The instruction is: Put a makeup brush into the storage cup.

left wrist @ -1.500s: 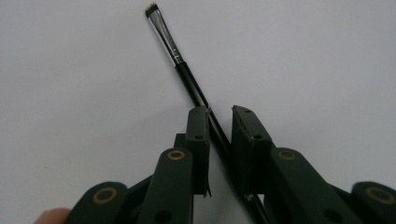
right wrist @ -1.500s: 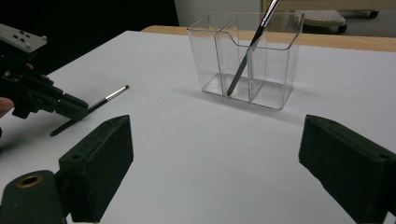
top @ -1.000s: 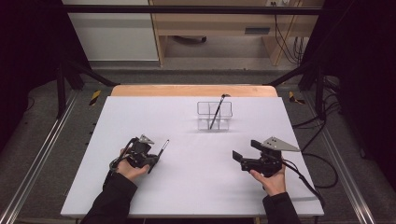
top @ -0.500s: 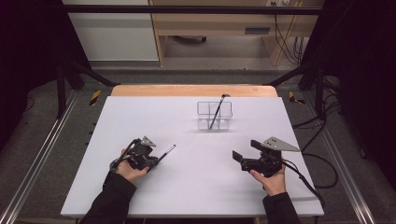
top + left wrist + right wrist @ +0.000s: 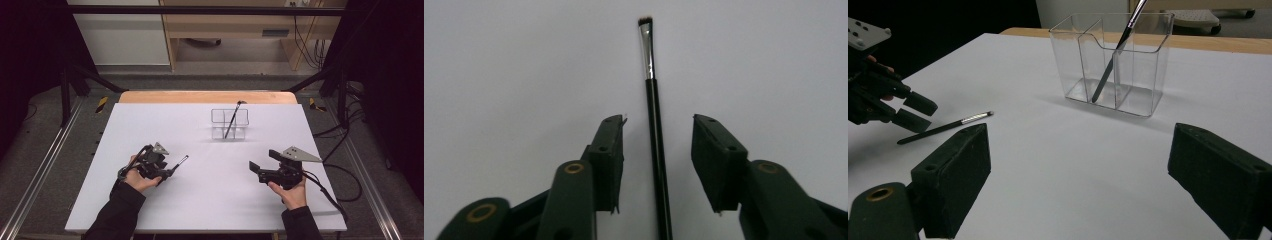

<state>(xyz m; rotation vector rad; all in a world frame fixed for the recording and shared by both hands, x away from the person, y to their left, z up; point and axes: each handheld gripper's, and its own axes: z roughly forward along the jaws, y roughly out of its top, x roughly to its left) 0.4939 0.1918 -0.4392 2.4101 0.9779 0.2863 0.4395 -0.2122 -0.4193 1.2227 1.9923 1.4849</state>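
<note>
Brush (image 5: 654, 120) now lies flat on the white bench (image 5: 200, 200), where half a second ago it stood tilted up from the left gripper (image 5: 170, 171) with its tip off the surface. In the left gripper view the fingers (image 5: 608, 160) stand apart on either side of the black handle with bench showing in both gaps, so the hold looks released or not yet made. I judge that the work in hand is to get this brush into the clear organizer (image 5: 230, 123), where another brush (image 5: 231, 120) already leans in a compartment; with the fingers slack, a fresh grasp seems needed before any lift.

The handle runs straight up the middle of the gap, a little nearer the left-hand finger in that view, touching neither as far as I can tell. Its silver ferrule and dark bristle tip lie well beyond the fingertips, pointing away from the hand. In the high view the brush tip points toward the bench centre, well short of the organizer.

The right gripper (image 5: 257, 170) hangs near the right side of the bench with its fingers (image 5: 955, 175) wide and nothing between them, aimed toward the organizer.
</note>
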